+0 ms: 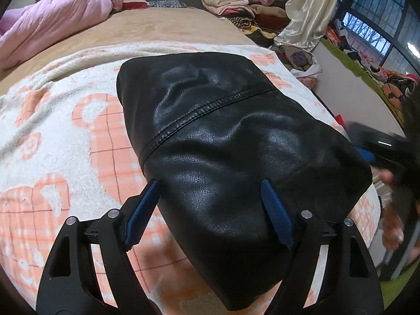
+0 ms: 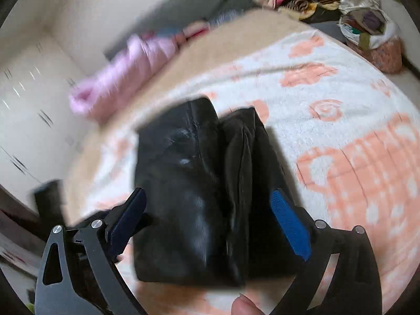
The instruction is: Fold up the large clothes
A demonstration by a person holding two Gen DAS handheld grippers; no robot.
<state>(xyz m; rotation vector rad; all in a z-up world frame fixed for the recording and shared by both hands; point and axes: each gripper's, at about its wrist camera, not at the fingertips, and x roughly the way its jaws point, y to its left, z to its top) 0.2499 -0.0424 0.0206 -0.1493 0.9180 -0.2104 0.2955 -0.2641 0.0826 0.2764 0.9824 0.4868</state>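
Note:
A black leather garment (image 1: pixel 223 136) lies folded into a thick bundle on a white and orange patterned blanket (image 1: pixel 65 136). My left gripper (image 1: pixel 209 182) hangs open over its near end. One blue pad stands just off the bundle's left edge and the other over the leather. In the right wrist view the same garment (image 2: pixel 189 183) shows two folded layers side by side. My right gripper (image 2: pixel 208 191) stands wide open above it, pads clear of the leather on both sides. The right gripper (image 1: pixel 380 147) also shows blurred at the bundle's right edge in the left wrist view.
The blanket covers a bed with a tan sheet (image 1: pixel 157 26). A pink quilt (image 1: pixel 52 18) lies at the far left. Piles of clothes (image 1: pixel 236 2) and a satin curtain (image 1: pixel 309 10) stand beyond the bed. A person's hand (image 1: pixel 391 223) is at the right, a fingertip (image 2: pixel 244 304) below.

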